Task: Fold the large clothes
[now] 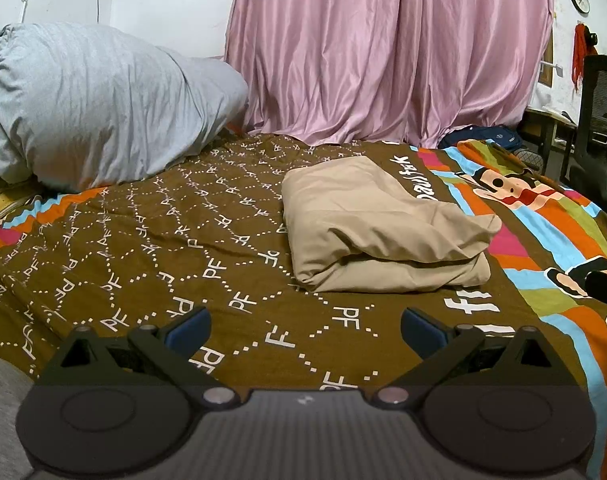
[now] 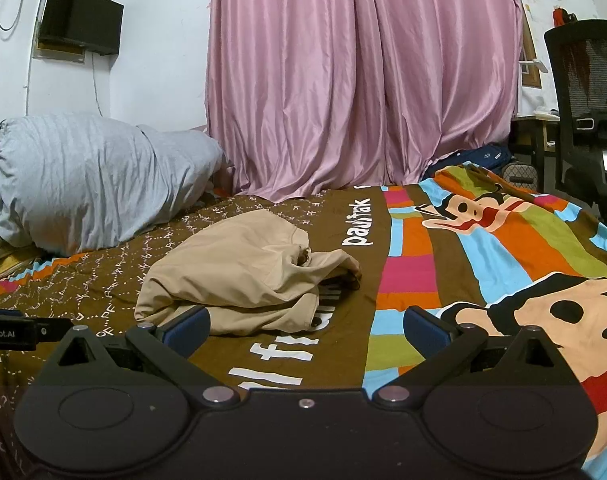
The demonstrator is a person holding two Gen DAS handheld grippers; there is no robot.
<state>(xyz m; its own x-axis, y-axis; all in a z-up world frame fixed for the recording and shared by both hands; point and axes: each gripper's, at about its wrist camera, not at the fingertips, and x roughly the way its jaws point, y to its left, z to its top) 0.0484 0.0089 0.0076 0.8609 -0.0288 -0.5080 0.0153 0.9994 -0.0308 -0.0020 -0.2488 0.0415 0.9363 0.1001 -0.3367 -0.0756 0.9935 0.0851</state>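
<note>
A bed fills the room's foreground, covered by a brown sheet with dotted "PF" patterns and bright cartoon stripes on its right side. A folded beige garment lies near the middle of the bed. Behind it, a pink curtain hangs to the mattress, and a grey bundle sits at the left. A black mesh chair stands at right, a dark screen on the white wall. The left gripper and right gripper hover above the bed, jaws wide apart, holding nothing.
</note>
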